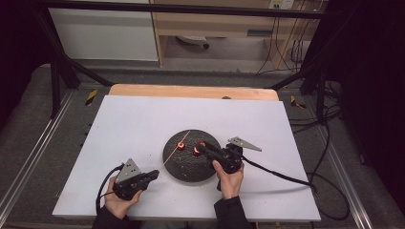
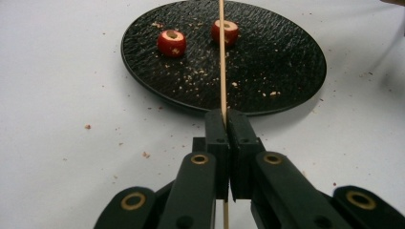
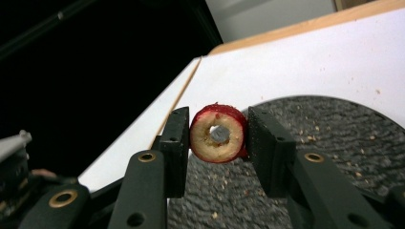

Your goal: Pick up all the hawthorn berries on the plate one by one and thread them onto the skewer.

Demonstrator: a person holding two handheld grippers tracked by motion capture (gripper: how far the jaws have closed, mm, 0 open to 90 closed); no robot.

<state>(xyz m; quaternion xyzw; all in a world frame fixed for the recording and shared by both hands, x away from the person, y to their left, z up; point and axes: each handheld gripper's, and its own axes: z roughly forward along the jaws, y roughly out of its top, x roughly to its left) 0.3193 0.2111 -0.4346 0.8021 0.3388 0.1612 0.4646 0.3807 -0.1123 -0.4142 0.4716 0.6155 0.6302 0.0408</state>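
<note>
Black jaws of the right gripper [image 3: 217, 136] are clamping a cored red fruit [image 3: 218, 133] above the dark plate [image 3: 334, 143]; the left gripper [image 2: 224, 119] is pinching the skewer [image 2: 222, 57]. Threading seems next, needing hole and tip aligned.

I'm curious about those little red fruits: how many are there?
2. One cored red fruit lies on the black plate beside the skewer; the other cored red fruit sits between the right gripper jaws, over the plate.

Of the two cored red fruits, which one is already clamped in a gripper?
The right-hand fruit, pinched in the right gripper. The other fruit sits free on the black plate, beside the skewer.
</note>
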